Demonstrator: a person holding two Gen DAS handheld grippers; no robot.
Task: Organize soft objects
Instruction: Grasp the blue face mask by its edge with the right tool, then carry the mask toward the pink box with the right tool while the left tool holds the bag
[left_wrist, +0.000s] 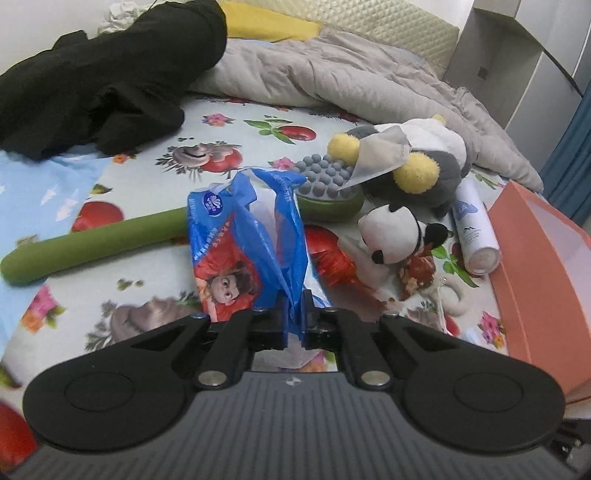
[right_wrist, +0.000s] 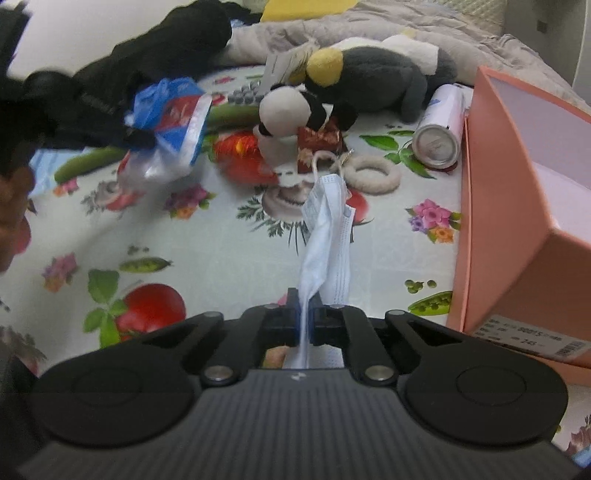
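My left gripper (left_wrist: 294, 319) is shut on the torn blue wrapper of a tissue pack (left_wrist: 243, 243), which hangs over the flowered bedsheet; the pack also shows in the right wrist view (right_wrist: 177, 114). My right gripper (right_wrist: 304, 319) is shut on a pale blue face mask (right_wrist: 328, 236), which hangs over the sheet left of the pink box (right_wrist: 517, 221). A small panda plush (left_wrist: 395, 236) and a grey-and-yellow plush (left_wrist: 417, 162) lie beyond both grippers; they also show in the right wrist view, panda (right_wrist: 288, 110) and grey plush (right_wrist: 373, 81).
A green massage hammer (left_wrist: 110, 240) lies across the sheet. A white spray can (left_wrist: 476, 229) lies next to the pink box (left_wrist: 535, 266). Black clothes (left_wrist: 103, 81) and a grey quilt (left_wrist: 332, 70) fill the far side. A white fluffy ring (right_wrist: 373, 173) lies near the can.
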